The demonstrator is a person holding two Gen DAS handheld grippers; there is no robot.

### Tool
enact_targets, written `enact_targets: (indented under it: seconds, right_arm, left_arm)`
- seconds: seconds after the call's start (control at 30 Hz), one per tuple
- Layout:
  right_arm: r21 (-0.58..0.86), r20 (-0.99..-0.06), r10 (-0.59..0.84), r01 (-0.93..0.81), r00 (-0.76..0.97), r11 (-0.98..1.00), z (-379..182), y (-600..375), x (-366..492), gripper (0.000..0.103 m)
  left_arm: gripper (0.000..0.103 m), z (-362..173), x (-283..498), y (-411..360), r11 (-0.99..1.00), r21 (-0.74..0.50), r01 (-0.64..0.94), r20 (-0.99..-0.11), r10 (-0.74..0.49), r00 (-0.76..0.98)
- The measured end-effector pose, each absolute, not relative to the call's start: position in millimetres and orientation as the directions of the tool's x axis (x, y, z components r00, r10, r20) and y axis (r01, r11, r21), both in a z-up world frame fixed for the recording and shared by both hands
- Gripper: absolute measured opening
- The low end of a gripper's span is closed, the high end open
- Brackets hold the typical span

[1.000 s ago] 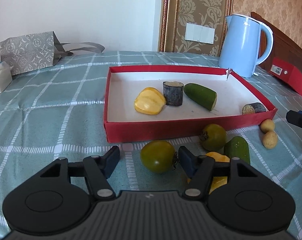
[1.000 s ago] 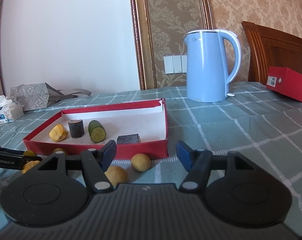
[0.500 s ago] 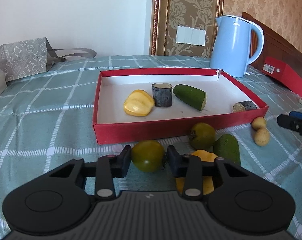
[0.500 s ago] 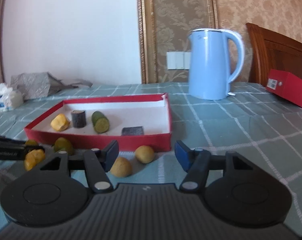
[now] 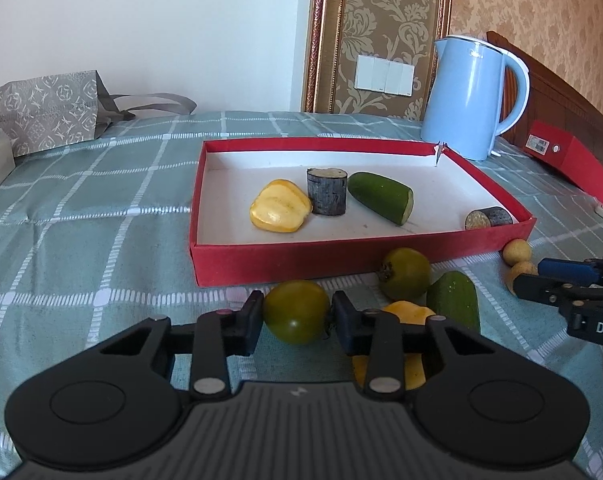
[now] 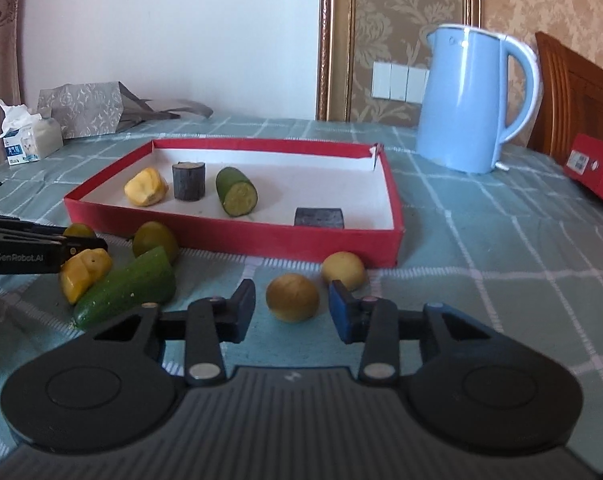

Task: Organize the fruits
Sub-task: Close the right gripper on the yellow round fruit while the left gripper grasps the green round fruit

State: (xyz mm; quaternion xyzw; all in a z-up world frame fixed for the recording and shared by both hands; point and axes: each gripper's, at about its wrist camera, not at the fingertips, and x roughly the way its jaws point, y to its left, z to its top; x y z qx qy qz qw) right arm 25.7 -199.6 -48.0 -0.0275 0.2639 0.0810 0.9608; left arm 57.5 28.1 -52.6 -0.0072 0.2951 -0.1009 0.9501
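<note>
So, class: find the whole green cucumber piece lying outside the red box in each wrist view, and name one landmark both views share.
Left wrist view: green cucumber piece lower right, just in front of the red box.
Right wrist view: it lies lower left, beside a yellow piece.
Shared landmark: blue kettle.

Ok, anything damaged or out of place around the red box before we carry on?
Yes: the red box's far right corner is split, the torn wall edges gaping apart. Several fruits lie on the cloth in front of it. Nothing spilled; the blue kettle stands upright.
</note>
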Motion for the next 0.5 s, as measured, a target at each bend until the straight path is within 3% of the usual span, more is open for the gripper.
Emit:
enact_targets:
  seconds: [0.5]
  right_arm:
    - [0.011,-0.570,0.123,-0.142,0.812,0.990,-53.9,-197.3,46.7,0.038]
  left_arm:
    - [0.036,-53.1,57.2,27.4,0.980,-0.071,0.188,-0.560,-0.195,0.805]
